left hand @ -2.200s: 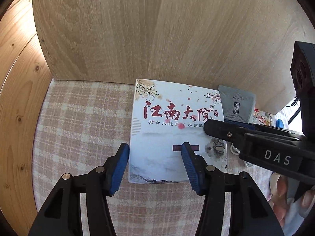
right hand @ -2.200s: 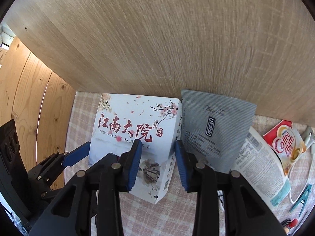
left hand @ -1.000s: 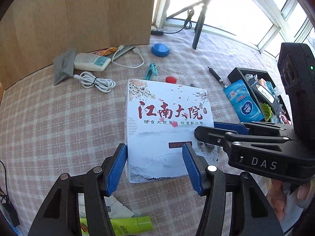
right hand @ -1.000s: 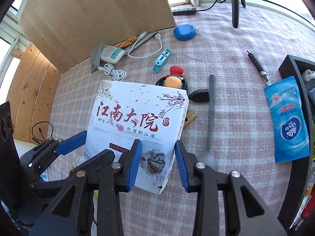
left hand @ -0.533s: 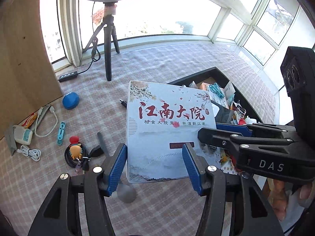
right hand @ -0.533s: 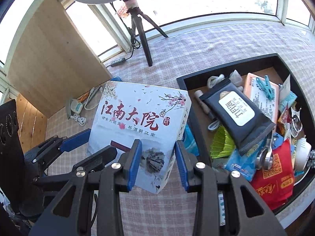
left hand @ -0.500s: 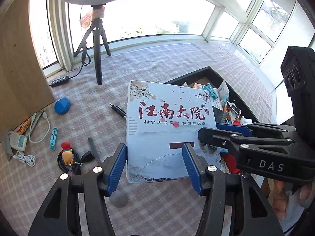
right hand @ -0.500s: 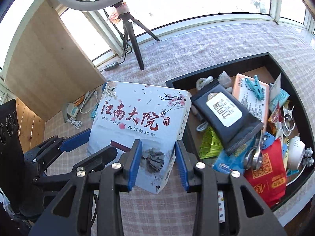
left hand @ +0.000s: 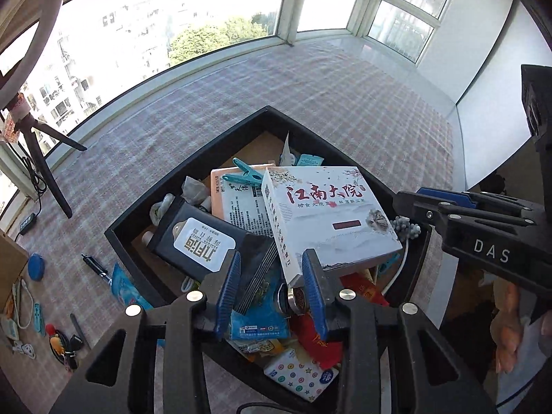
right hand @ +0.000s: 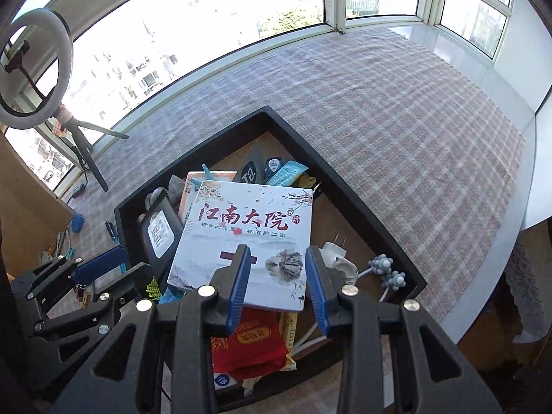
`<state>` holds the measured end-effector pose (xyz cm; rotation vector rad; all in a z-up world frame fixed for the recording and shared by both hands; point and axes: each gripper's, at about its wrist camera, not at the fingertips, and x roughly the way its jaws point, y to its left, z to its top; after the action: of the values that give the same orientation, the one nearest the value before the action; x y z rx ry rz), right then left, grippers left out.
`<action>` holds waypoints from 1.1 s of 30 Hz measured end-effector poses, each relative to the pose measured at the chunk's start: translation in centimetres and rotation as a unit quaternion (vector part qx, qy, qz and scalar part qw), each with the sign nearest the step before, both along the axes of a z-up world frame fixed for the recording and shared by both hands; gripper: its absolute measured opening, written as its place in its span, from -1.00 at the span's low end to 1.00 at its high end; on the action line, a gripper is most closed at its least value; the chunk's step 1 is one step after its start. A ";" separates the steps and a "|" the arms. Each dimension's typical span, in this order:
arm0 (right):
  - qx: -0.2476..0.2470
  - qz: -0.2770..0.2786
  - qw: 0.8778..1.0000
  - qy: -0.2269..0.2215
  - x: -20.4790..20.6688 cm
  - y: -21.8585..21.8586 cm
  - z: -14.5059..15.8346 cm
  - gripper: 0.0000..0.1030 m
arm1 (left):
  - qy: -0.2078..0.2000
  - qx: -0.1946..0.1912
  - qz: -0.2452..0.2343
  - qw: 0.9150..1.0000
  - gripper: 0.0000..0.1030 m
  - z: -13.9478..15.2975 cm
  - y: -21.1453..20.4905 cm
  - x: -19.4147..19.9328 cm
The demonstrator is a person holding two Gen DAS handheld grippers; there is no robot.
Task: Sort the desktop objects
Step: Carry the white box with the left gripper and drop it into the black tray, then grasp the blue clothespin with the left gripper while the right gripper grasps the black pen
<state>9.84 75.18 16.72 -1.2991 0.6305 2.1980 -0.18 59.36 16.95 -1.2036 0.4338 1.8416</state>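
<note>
Now | white box (left hand: 331, 217) released onto black tray (left hand: 193, 158) pile | left gripper (left hand: 270, 288) jaws just narrowed, empty | right gripper (right hand: 277, 284) apart, empty

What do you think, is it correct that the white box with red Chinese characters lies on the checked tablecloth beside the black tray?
Not quite. The white box is inside the black tray, on top of the packets piled there, not on the checked tablecloth beside it. The right wrist view shows this most clearly.

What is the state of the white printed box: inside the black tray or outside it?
Inside: the white printed box lies tilted atop the clutter within the black tray walls.
</note>
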 end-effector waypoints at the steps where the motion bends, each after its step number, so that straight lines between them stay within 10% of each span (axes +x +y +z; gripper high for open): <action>1: 0.001 0.004 1.000 0.005 0.0 -0.3 0.3 -0.35 | 0.003 -0.002 0.004 1.000 -0.33 0.0 -0.7 -0.2; 10: -0.002 0.091 0.996 0.022 -4.7 -6.2 0.9 -0.35 | 0.009 -0.030 0.080 0.996 -0.33 -1.5 -10.9 -5.5; 21: -0.004 0.244 0.970 -0.013 -16.4 -17.2 -2.0 -0.35 | -0.011 -0.091 0.215 0.972 -0.33 -6.1 -25.2 -15.1; 33: -0.008 0.314 0.942 -0.119 -27.4 -22.0 -10.3 -0.49 | -0.092 -0.117 0.253 0.956 -0.33 -10.9 -28.8 -21.2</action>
<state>-17.58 53.21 6.37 -1.9417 0.1380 2.4451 -21.38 30.58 6.04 -1.7591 0.2544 2.1155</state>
